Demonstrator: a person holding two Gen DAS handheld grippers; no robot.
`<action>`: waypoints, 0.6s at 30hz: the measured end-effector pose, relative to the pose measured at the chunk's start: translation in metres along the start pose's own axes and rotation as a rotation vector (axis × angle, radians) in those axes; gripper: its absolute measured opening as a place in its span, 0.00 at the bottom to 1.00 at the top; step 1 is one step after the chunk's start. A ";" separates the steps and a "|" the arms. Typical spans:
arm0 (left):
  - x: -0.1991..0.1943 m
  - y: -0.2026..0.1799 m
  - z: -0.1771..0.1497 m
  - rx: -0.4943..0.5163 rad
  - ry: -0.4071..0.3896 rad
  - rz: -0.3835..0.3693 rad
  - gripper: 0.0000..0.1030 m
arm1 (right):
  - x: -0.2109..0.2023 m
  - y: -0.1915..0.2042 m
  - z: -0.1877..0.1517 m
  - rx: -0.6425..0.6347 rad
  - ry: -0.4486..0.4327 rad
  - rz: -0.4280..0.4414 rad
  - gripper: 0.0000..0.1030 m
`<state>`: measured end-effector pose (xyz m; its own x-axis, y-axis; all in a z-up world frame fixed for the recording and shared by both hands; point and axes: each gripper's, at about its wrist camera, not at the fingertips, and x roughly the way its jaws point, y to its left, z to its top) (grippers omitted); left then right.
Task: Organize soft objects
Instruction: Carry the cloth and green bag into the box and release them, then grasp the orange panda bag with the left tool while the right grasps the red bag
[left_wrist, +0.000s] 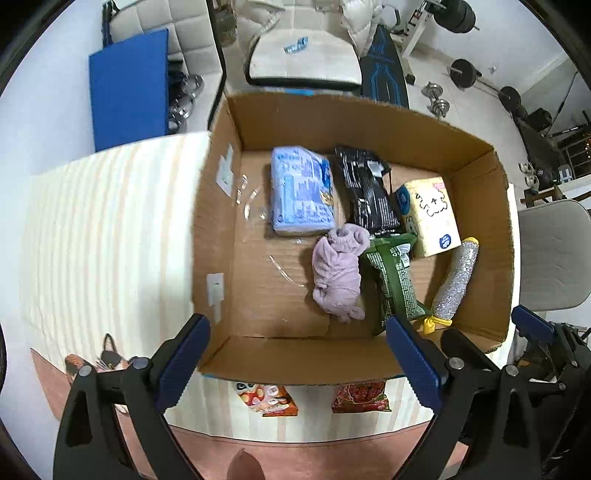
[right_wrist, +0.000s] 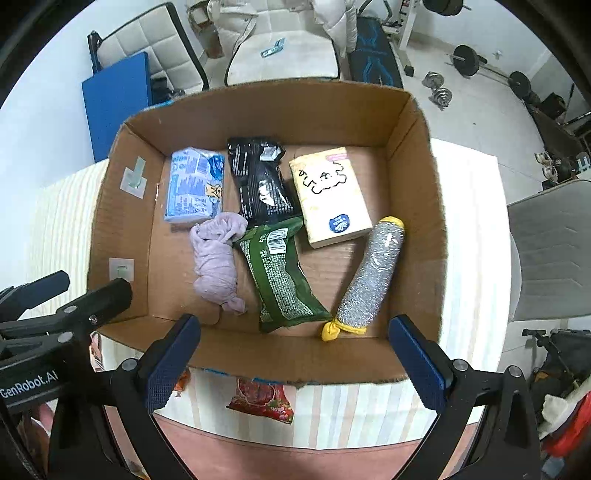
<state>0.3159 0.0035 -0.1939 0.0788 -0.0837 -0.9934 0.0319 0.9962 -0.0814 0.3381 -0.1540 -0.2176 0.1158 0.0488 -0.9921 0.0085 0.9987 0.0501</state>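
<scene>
Six soft items lie inside our cardboard box (right_wrist: 417, 177), which sits on the striped tablecloth (left_wrist: 110, 221). Along the far side we see a blue tissue pack (right_wrist: 195, 186), a black pouch (right_wrist: 260, 181) just beside it and a yellow tissue pack (right_wrist: 330, 195) to the right; the black pouch and the yellow pack look to be touching. Nearer to us, a lilac cloth bundle (right_wrist: 218, 262) lies below the blue pack, a green snack bag (right_wrist: 282, 277) lies tilted with its top edge tucked against the black pouch, and a silver scrubber roll (right_wrist: 373, 273) with yellow ends leans diagonally at the right, well apart from the lilac bundle. Our left gripper (left_wrist: 299, 354) hovers above the near wall of the box, its blue pads spread wide with nothing between them. Our right gripper (right_wrist: 295, 354) hangs likewise over the near edge, jaws spread and empty. Outside the box, by its near wall, two snack packets rest on the cloth: an orange snack packet (left_wrist: 267, 400) and a red snack packet (right_wrist: 264, 402).
</scene>
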 end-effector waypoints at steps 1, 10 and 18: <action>-0.004 -0.001 -0.001 0.002 -0.015 0.007 0.95 | -0.006 0.000 -0.002 0.003 -0.017 -0.004 1.00; -0.044 -0.007 -0.015 0.014 -0.124 0.020 0.95 | -0.044 -0.001 -0.016 0.028 -0.106 0.000 1.00; -0.069 0.016 -0.051 -0.085 -0.170 -0.042 0.95 | -0.068 0.000 -0.055 0.039 -0.164 0.092 1.00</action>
<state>0.2602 0.0265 -0.1309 0.2466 -0.1215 -0.9615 -0.0450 0.9896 -0.1366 0.2753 -0.1569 -0.1562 0.2785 0.1339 -0.9510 0.0289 0.9886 0.1477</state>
